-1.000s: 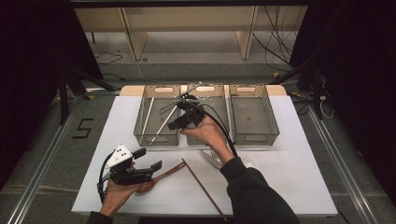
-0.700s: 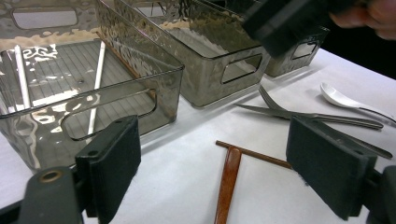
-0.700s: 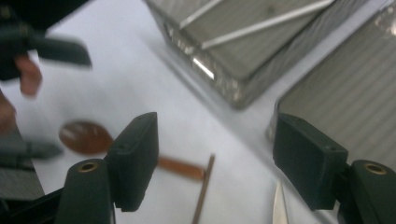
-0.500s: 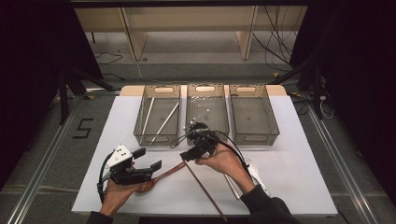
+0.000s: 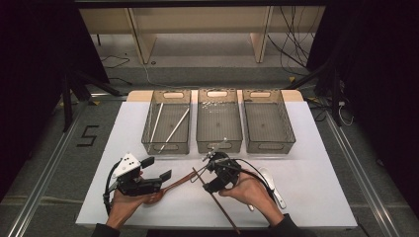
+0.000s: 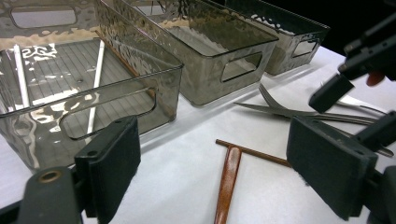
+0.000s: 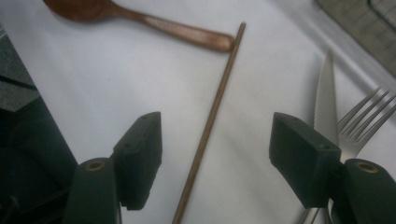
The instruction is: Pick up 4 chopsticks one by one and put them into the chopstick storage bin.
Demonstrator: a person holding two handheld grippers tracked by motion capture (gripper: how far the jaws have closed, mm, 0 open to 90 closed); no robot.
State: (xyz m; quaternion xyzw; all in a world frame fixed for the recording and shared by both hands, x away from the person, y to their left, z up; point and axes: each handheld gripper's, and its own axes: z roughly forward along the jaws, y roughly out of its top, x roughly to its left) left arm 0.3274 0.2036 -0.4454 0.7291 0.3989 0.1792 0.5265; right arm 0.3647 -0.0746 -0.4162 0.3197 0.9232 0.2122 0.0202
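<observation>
Your right claw (image 7: 215, 163) view reveals a serrated knife (image 7: 325, 100) beside the fork (image 7: 369, 116), while its just-narrowing jaws stand wide, astride the brown chopstick (image 7: 210, 123), untouched.

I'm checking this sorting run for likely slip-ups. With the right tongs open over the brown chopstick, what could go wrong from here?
1. The brown chopstick is thin and lies flat on the white table; the right tongs, open astride it, may close on the table or roll it away.
2. Its far end touches the wooden spoon handle, so lifting may drag the spoon.
3. The knife and fork lie beside one pad and could get knocked.
</observation>
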